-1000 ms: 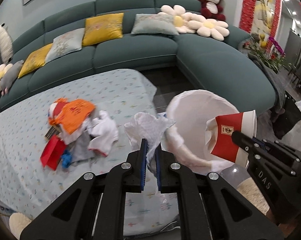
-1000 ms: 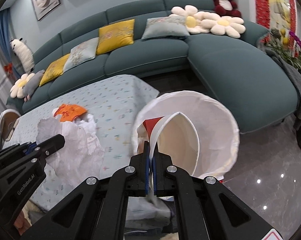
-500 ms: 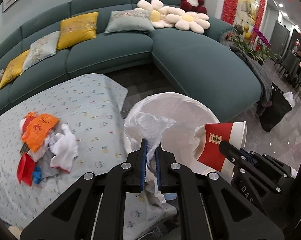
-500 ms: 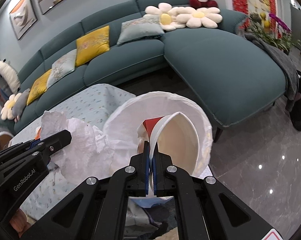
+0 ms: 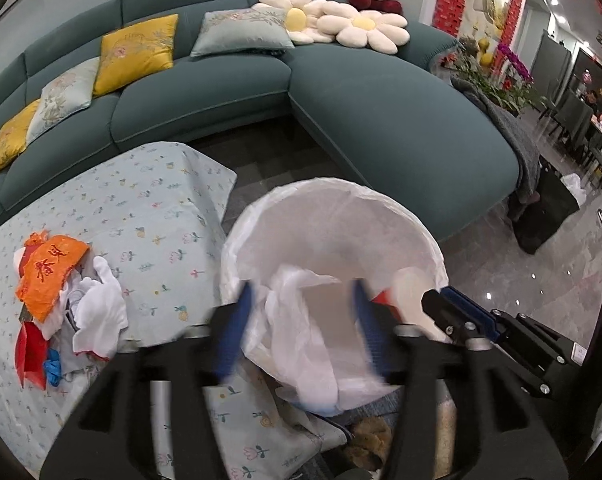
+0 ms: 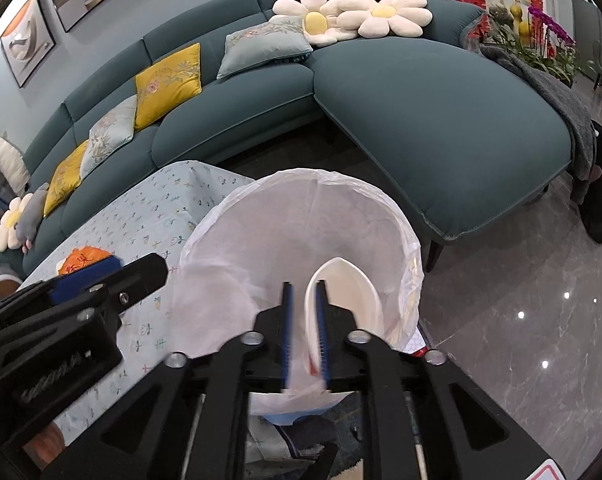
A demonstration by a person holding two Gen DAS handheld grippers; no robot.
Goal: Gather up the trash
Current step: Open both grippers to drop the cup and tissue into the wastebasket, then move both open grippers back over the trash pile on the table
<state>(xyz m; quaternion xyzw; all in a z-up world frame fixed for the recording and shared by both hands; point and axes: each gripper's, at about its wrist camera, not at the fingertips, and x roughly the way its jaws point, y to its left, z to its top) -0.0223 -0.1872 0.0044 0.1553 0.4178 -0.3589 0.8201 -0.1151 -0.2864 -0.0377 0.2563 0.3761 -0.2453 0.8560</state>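
White plastic lines the trash bin point(image 5: 333, 216), which fills the lower centre of both wrist views, its round mouth gaping just beside the corner of the desk point(image 5: 149, 208) with its pale blue flowered cloth. Inside the bin, in the left wrist view, a crumpled white tissue point(image 5: 301, 320) lies loose against the liner, between the blurred blue pads of the left gripper point(image 5: 301, 328). Those jaws are spread wide and grip nothing. To the lower right of that view the right gripper point(image 5: 441, 304) reaches over the bin's rim, with the red and white paper cup point(image 5: 405, 288) just beside its tip.

In the right wrist view, the cup point(image 6: 341, 292) shows its white oval mouth inside the bin point(image 6: 261, 240), close to the right-hand pad. The right gripper point(image 6: 304, 332) has its jaws parted by a narrow gap; whether a pad touches the cup's rim cannot be told through the blur. The left gripper point(image 6: 101, 280) enters from the left of that frame.

At the left of the left wrist view, more trash remains on the desk: an orange wrapper point(image 5: 49, 268) on top of white tissues point(image 5: 97, 304), a red packet point(image 5: 31, 352) and a small blue scrap point(image 5: 53, 368). Behind everything curves a teal sofa point(image 5: 381, 104) with yellow and grey cushions.
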